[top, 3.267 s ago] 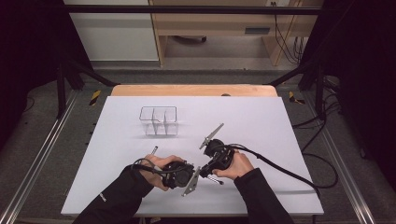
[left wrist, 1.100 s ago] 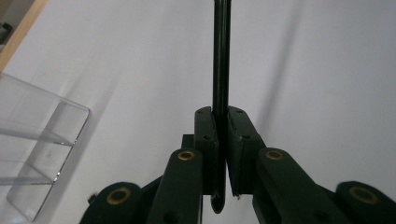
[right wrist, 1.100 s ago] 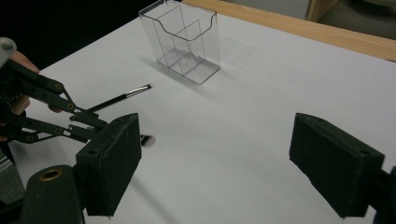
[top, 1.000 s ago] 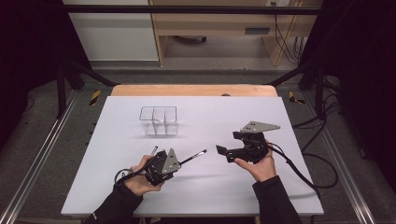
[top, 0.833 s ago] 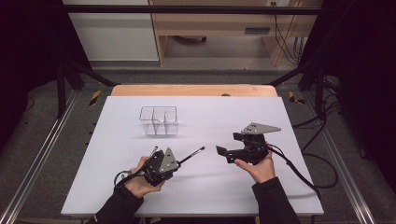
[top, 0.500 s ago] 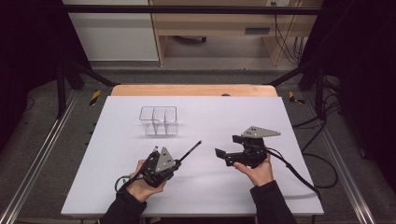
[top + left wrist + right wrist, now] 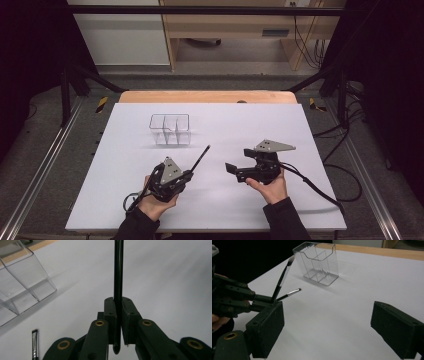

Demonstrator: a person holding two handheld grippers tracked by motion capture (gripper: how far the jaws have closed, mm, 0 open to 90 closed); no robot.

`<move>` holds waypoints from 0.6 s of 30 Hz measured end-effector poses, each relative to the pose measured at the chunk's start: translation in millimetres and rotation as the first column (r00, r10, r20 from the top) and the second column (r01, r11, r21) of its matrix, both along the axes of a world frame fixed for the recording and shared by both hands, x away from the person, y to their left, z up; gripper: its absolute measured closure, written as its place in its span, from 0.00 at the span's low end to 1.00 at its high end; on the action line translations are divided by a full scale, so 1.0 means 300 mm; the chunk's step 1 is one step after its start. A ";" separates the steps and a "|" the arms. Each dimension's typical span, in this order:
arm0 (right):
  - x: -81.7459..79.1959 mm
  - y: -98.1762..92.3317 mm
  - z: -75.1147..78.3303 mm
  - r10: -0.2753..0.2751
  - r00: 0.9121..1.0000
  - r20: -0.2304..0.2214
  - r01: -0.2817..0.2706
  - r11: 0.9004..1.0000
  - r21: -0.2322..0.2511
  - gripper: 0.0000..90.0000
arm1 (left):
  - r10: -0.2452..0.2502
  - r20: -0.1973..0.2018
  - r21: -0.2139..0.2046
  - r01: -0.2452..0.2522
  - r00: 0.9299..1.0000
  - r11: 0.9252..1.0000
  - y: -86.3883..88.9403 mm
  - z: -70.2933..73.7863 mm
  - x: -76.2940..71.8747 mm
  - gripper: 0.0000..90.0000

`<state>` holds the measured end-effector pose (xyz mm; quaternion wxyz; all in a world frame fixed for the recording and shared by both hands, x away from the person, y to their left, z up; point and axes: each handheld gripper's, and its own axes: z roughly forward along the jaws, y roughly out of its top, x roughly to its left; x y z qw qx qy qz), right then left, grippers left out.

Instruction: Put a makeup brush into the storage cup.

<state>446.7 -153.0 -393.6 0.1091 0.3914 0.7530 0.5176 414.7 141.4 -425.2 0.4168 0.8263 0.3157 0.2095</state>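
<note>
In the high view the left gripper (image 7: 189,170) is sitting low and left of centre, its jaws pressing together on the handle of a thin black makeup brush (image 7: 200,157) that is slanting up and to the right above the white table (image 7: 310,130). In the left gripper view that brush (image 7: 118,272) is rising straight up the middle of the frame, pinched between the two pads. The right gripper (image 7: 231,169) is hovering right of centre, jaws standing wide apart with nothing between them; its pads (image 7: 265,327) are flanking bare tabletop.

A clear three-compartment organizer (image 7: 170,129) is standing above the left gripper, well apart from it. A second brush (image 7: 289,293) is lying flat on the table just beside the left gripper, between it and the organizer (image 7: 319,262). No writing is legible anywhere.
</note>
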 end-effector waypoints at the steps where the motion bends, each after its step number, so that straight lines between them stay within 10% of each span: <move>1: 0.000 0.001 0.000 -0.001 1.000 0.002 0.001 1.000 0.008 0.13 | 0.008 0.001 -0.008 -0.008 1.000 1.000 -0.001 0.001 -0.001 0.92; 18: 0.007 0.027 -0.008 -0.058 0.998 0.005 0.057 0.990 0.132 0.14 | 0.097 -0.030 -0.108 -0.100 0.995 0.989 -0.039 -0.010 0.013 0.92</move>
